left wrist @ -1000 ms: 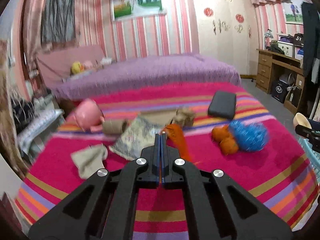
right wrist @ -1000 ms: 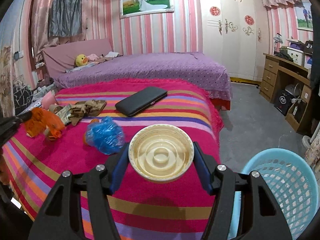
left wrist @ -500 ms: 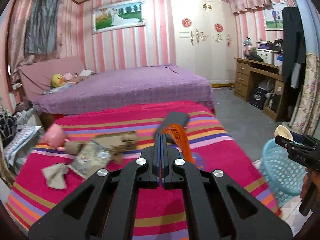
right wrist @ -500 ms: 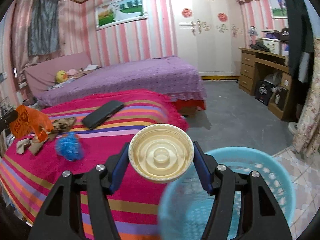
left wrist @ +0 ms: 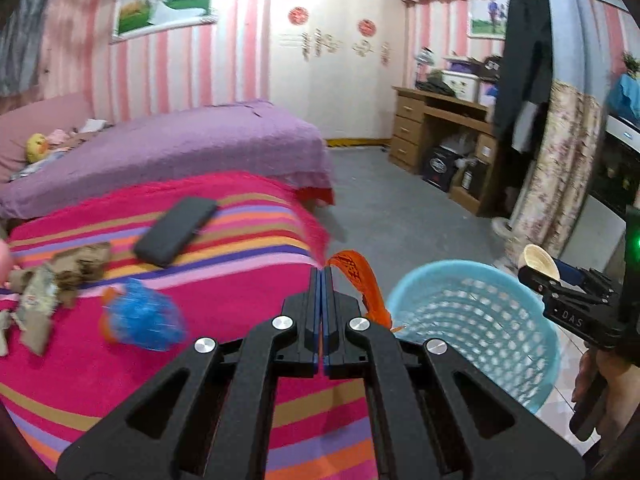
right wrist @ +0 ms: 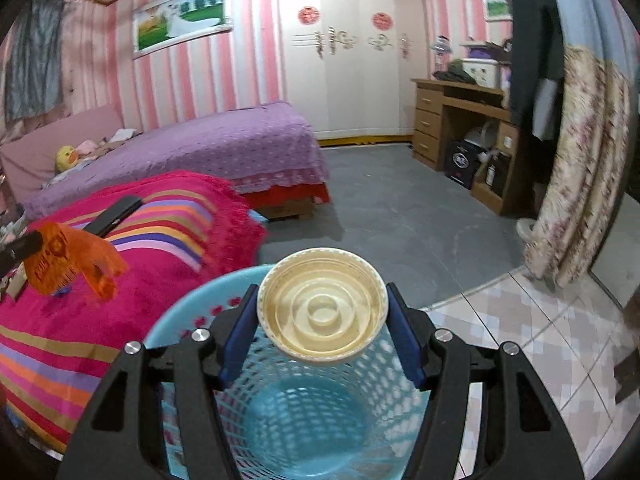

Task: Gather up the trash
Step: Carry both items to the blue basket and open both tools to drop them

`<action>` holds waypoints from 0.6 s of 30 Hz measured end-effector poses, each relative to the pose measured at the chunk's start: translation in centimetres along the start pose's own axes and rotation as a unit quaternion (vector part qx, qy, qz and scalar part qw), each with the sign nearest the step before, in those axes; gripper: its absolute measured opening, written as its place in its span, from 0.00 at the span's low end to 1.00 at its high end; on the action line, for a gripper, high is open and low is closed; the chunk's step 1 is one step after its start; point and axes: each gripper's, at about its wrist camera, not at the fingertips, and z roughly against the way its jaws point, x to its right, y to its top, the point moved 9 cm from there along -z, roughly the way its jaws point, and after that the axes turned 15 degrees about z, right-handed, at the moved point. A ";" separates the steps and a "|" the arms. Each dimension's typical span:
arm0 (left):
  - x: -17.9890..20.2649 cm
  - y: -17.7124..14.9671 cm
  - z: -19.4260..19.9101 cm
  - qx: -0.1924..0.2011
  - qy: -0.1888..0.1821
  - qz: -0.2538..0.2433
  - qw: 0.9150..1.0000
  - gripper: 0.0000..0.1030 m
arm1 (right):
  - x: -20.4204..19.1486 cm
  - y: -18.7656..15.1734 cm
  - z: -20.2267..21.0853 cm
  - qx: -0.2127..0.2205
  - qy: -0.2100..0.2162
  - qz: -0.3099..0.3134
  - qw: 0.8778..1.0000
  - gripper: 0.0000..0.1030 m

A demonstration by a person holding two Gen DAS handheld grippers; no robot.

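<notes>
pink-striped bedroom, blue basket [right wrist: 280, 412] on floor beside striped bed [left wrist: 168, 360]. right gripper [right wrist: 322, 330] clamps cream lid [right wrist: 322, 312] directly over basket: release there. left gripper [left wrist: 322, 276] pinches orange wrapper [left wrist: 358, 276] short of rim; advise centring before release.

Up ahead, beyond the claw, a purple-covered bed [left wrist: 168, 148] stretches across the room with a yellow duck toy [left wrist: 36, 146] at its far left end. Right of it stands a white wardrobe [left wrist: 332, 60], then a wooden desk [left wrist: 440, 128]. A framed landscape picture [left wrist: 164, 4] hangs on the striped wall.
</notes>
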 end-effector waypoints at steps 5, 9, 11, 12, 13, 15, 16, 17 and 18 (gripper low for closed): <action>4.1 -2.4 -2.5 -0.029 -0.023 -0.009 0.999 0.00 | 2.3 -1.1 0.3 0.000 -0.012 -0.025 1.000 0.59; 6.6 -3.7 -3.8 -0.041 -0.029 -0.024 0.998 0.00 | 3.0 -1.7 -0.1 -0.001 -0.012 -0.034 0.999 0.59; 7.5 -4.4 -4.6 -0.047 -0.028 -0.038 0.998 0.00 | 3.2 -2.0 -0.4 -0.004 -0.019 -0.032 0.999 0.59; 7.7 -4.5 -4.8 -0.049 -0.028 -0.041 0.998 0.00 | 3.3 -2.1 -0.4 -0.003 -0.022 -0.030 0.999 0.59; 8.0 -4.7 -5.2 -0.053 -0.028 -0.045 0.997 0.00 | 3.4 -2.1 -0.4 -0.002 -0.022 -0.029 0.999 0.59; 8.4 -5.0 -6.1 -0.066 -0.032 -0.047 0.996 0.02 | 3.3 -2.1 -0.4 0.000 -0.020 -0.029 0.999 0.59; 8.6 -5.2 -6.5 -0.075 -0.035 -0.049 0.995 0.05 | 3.3 -2.2 -0.4 -0.001 -0.020 -0.026 0.999 0.59; 8.6 -5.2 -6.9 -0.079 -0.033 -0.050 0.995 0.16 | 3.3 -2.2 -0.4 -0.002 -0.022 -0.022 1.000 0.59; 8.5 -5.2 -7.1 -0.078 -0.029 -0.051 0.995 0.32 | 3.1 -2.3 -0.6 -0.004 -0.022 -0.018 1.000 0.59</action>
